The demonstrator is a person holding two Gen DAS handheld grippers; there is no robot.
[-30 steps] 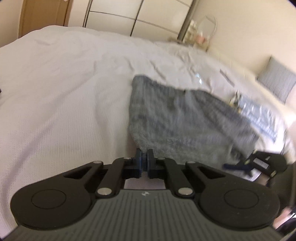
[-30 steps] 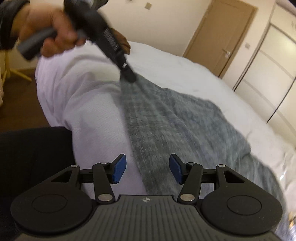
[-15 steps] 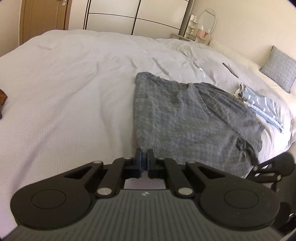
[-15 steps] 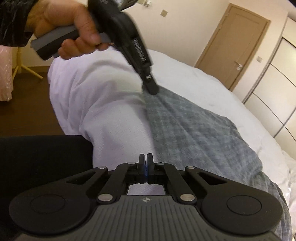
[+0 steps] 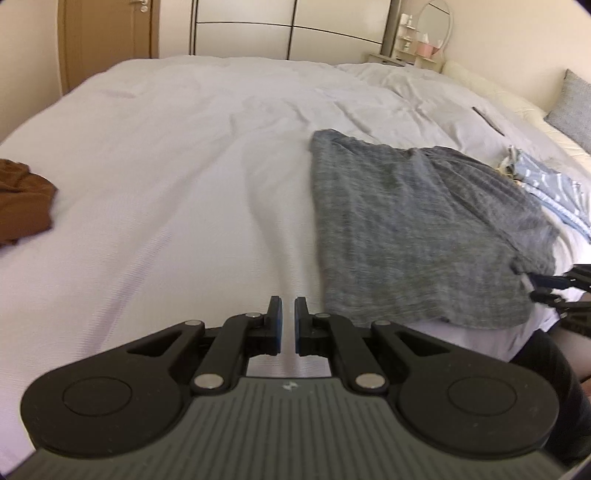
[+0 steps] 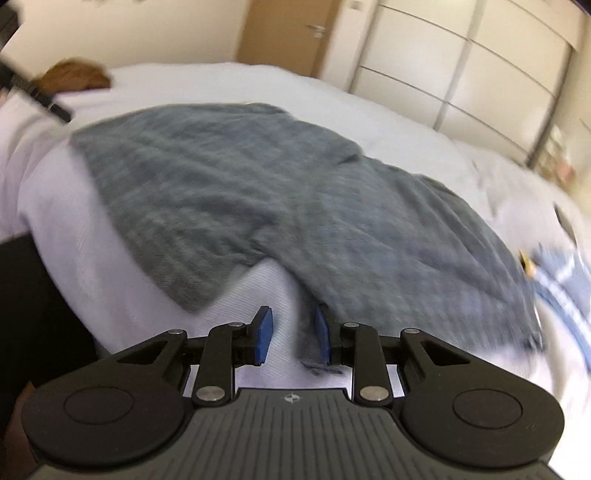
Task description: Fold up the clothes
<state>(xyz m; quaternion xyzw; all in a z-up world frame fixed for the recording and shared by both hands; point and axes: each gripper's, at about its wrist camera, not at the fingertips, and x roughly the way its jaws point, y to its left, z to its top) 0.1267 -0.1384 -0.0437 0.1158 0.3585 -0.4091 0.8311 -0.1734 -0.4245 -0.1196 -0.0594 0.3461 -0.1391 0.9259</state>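
Here the grey shirt (image 5: 413, 229) lies lengthwise up the bed (image 5: 184, 166), both grippers parted, seemingly gripping nothing.

Home bedroom, big bed (image 5: 184, 177), wardrobe (image 5: 288, 29), vanity mirror (image 5: 436, 26)
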